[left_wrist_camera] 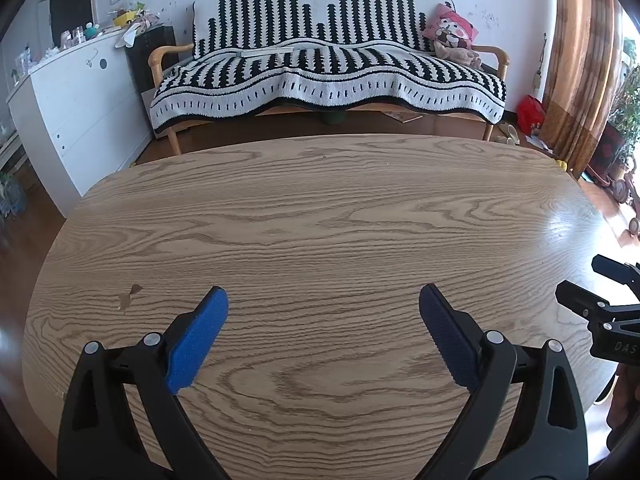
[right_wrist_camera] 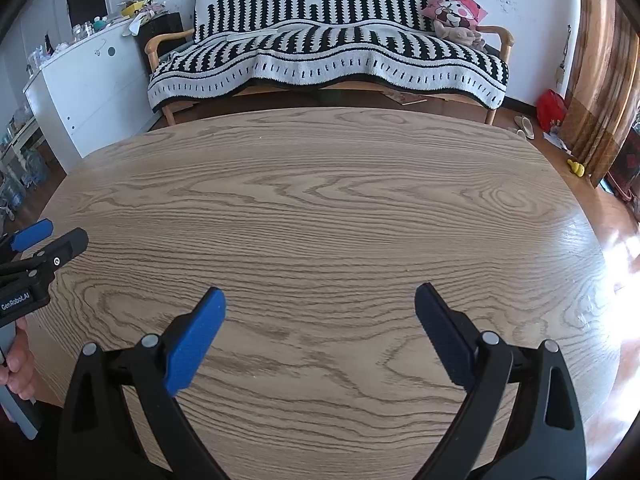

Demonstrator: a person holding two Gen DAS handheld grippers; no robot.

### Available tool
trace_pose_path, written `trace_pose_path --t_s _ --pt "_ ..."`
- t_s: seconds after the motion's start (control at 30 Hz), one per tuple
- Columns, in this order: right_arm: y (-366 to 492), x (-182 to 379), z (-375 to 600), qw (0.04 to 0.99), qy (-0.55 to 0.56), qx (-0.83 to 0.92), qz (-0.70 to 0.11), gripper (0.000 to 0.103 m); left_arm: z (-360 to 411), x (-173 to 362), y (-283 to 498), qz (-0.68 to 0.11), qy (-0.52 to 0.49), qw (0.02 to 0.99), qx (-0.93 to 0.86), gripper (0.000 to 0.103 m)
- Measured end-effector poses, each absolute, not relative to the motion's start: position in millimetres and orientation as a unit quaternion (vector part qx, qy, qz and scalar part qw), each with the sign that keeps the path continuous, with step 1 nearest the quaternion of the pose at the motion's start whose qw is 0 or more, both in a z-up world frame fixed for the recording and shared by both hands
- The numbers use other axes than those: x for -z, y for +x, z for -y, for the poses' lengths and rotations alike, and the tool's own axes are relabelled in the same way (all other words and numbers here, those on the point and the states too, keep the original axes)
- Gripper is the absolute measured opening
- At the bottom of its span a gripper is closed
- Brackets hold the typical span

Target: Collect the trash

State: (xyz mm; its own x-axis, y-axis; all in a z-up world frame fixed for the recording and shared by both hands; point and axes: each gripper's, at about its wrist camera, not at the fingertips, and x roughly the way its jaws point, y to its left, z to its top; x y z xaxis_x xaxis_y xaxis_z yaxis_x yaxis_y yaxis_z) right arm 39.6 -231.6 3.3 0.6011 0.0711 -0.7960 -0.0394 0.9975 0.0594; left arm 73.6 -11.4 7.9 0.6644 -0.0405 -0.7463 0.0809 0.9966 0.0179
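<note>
Trash: none discernible on the wooden table.
Left gripper: jaws spread wide, holding nothing, poised low over the table.
Right gripper: likewise spread, nothing held, level alongside the left.
Hand: gripped the left handle.

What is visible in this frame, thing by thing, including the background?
oval wood-grain table: one, light brown, foreground; no trash visible on it, only a small dark stain near its left side
wooden-armed sofa under a black-and-white striped blanket: one, against the far wall
pink cartoon cushion: one, sofa's right end
white cabinet: one, left, cluttered top
brown patterned curtain: one, right
red bag: one, floor by the curtain
yellow toy: one, floor at right
left gripper: one, black with blue pads, open over the table
right gripper: one, same colours, open over the table
hand: one, on the left gripper's handle
</note>
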Motion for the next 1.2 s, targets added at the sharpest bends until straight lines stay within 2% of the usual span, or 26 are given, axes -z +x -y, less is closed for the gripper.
trace_pose_path --t_s 1.2 --pt "37.9 -8.1 237.3 0.896 0.019 -0.03 -0.443 0.092 8.8 -0.9 71.5 -0.41 0.026 0.911 0.031 0.093"
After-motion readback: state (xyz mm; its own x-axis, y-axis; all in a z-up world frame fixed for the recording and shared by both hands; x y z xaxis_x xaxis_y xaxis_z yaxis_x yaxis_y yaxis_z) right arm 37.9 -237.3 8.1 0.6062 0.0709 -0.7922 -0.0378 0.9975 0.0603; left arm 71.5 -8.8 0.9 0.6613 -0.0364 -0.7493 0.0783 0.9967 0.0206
